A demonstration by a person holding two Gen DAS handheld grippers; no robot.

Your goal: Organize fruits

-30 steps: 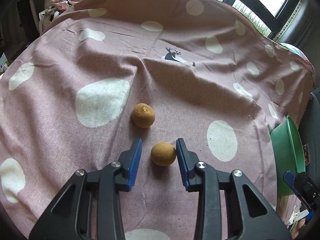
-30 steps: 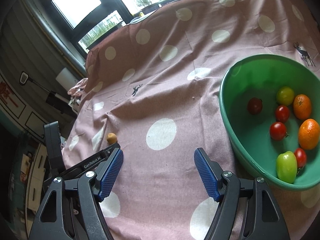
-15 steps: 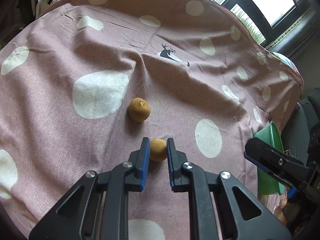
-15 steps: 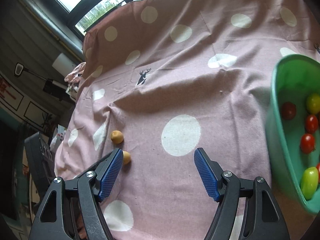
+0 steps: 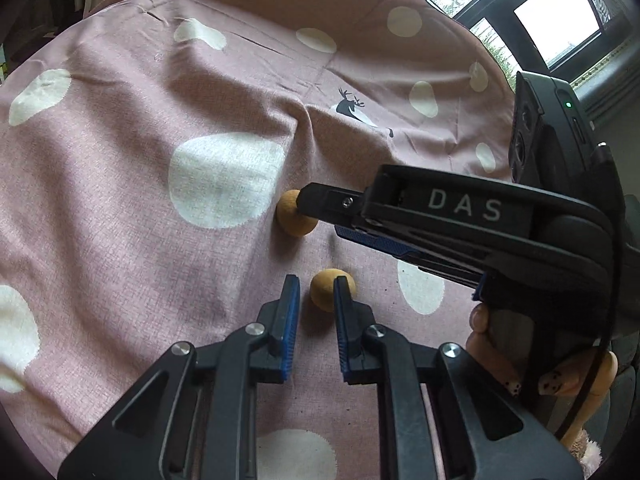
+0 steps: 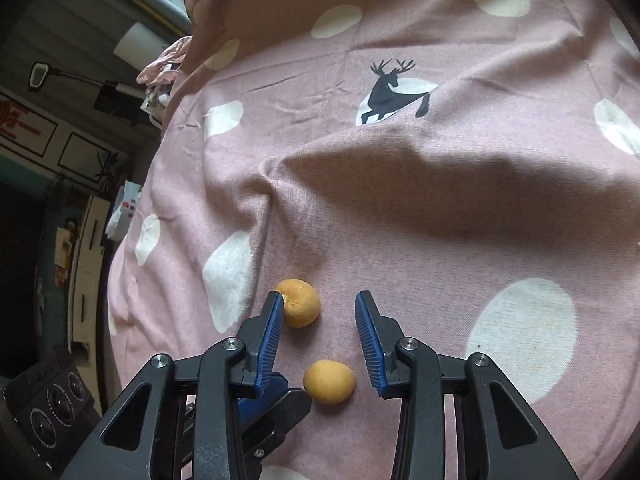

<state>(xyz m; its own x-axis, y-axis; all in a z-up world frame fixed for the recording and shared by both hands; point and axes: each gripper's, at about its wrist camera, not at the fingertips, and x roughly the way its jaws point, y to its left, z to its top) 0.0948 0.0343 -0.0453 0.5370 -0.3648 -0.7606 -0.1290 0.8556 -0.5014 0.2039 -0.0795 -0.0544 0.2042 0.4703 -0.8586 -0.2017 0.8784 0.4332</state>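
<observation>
Two small tan-orange fruits lie on the pink dotted cloth (image 5: 120, 200). The nearer fruit (image 5: 324, 288) (image 6: 329, 382) sits at the tips of my left gripper (image 5: 316, 280). That gripper's jaws are drawn close together. The fruit shows past the right fingertip, and a strip of cloth shows between it and the left pad. My right gripper (image 6: 319, 296) points down over the farther fruit (image 6: 298, 303) (image 5: 290, 218), its jaws closing. This fruit is between them against the left pad, apart from the right pad. In the left wrist view the right gripper's upper finger (image 5: 340, 202) covers part of this fruit.
A person's fingers (image 5: 480, 320) hold the right gripper's handle. A deer print (image 6: 390, 92) marks the cloth farther back. A black speaker (image 6: 44, 404) and clutter lie off the cloth's left edge. A window (image 5: 560, 8) is at the back right.
The left jaws closed in around the nearer fruit. The right gripper swung left, away from the green bowl of fruit, to above the two loose fruits, and its jaws narrowed.
</observation>
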